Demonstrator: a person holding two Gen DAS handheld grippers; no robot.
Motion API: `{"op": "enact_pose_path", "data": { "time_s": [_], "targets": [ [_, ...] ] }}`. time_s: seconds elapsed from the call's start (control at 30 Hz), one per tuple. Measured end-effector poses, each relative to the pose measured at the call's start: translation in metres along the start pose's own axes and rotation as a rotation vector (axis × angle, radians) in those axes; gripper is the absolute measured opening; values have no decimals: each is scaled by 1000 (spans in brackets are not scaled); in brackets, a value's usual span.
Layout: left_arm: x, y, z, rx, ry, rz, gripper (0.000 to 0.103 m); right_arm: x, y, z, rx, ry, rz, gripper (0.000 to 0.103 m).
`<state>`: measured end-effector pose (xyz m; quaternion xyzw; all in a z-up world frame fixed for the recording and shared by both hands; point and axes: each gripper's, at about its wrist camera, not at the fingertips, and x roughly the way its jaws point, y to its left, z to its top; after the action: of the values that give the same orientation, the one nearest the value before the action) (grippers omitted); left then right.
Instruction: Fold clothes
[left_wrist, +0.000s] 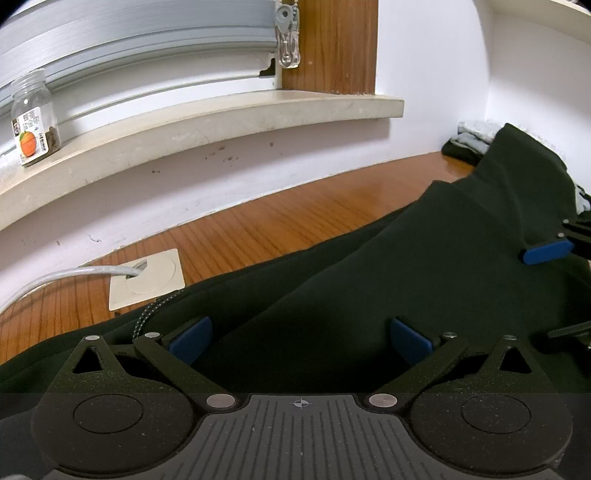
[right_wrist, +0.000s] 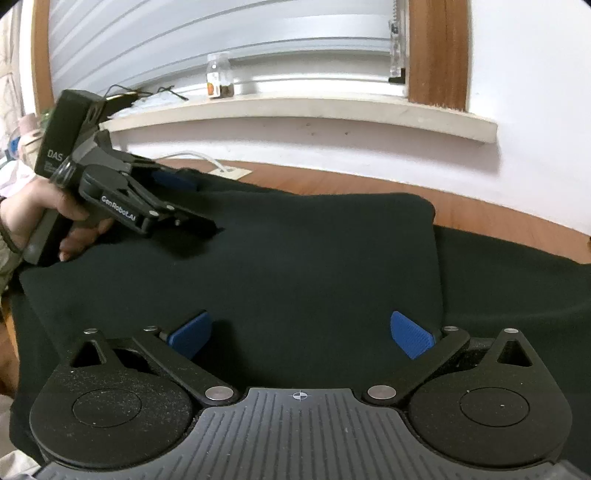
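Observation:
A dark green garment (left_wrist: 369, 280) lies spread on the wooden tabletop (left_wrist: 280, 221). In the right wrist view its upper layer (right_wrist: 295, 258) lies flat, folded over the rest, with a straight edge on the right. My left gripper (left_wrist: 300, 339) hovers low over the cloth with its blue pads wide apart and nothing between them. It also shows in the right wrist view as the left gripper (right_wrist: 192, 203), held by a hand (right_wrist: 33, 206) at the fold's far left. My right gripper (right_wrist: 301, 334) stands open above the near part of the cloth, holding nothing. One of its blue pads (left_wrist: 546, 251) shows at the right edge.
A white wall and a stone window sill (left_wrist: 221, 122) run behind the table, with a glass jar (left_wrist: 33, 118) on the sill. A beige cable plate (left_wrist: 147, 277) with a white cable sits in the tabletop beside the garment. Grey cloth (left_wrist: 476, 133) lies in the far corner.

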<state>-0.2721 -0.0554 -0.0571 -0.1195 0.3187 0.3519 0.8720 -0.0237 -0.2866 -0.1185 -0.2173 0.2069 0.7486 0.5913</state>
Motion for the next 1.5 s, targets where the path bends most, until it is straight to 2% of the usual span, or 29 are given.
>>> {"op": "enact_pose_path", "data": {
  "time_s": [0.13, 0.17, 0.23, 0.3, 0.37, 0.4, 0.63, 0.87, 1.03, 1.2, 1.27, 1.33, 1.4, 1.47, 1.5],
  "targets": [
    [0, 1, 0, -4, -1, -1, 102, -6, -1, -1, 9, -8, -16, 102],
    [0, 1, 1, -5, -2, -2, 102, -9, -1, -2, 8, -11, -17, 98],
    [-1, 1, 1, -7, -2, -2, 102, -17, -2, -6, 2, -17, -17, 82],
    [-1, 1, 1, -6, -3, 0, 102, -28, -5, -12, 10, -36, -30, 58],
    [-1, 0, 1, -2, -3, 2, 103, -42, -13, -22, 34, -53, -49, 44],
    [-1, 0, 0, 1, -3, 4, 103, -49, -18, -27, 50, -61, -52, 43],
    [-1, -2, 1, 14, 1, 19, 103, -95, -53, -58, 122, -99, -143, 43],
    [1, -19, 11, 58, -8, 72, 103, -106, -67, -83, 161, -116, -141, 43],
    [25, -61, 52, 59, -48, -53, 103, -103, -67, -87, 137, -132, -159, 43],
    [73, -121, 90, 178, -32, -89, 103, -104, -64, -85, 98, -143, -187, 44],
    [95, -137, 95, 233, -3, -60, 98, -101, -66, -83, 91, -150, -193, 44],
    [108, -137, 97, 213, 17, -95, 94, -96, -72, -80, 100, -155, -189, 44],
    [117, -132, 97, 178, 30, -137, 83, -89, -76, -79, 109, -152, -172, 45],
    [121, -126, 97, 131, 35, -189, 63, -86, -77, -80, 103, -159, -162, 48],
    [121, -127, 96, 138, 31, -196, 57, -86, -76, -81, 100, -162, -159, 50]
  ]
}}
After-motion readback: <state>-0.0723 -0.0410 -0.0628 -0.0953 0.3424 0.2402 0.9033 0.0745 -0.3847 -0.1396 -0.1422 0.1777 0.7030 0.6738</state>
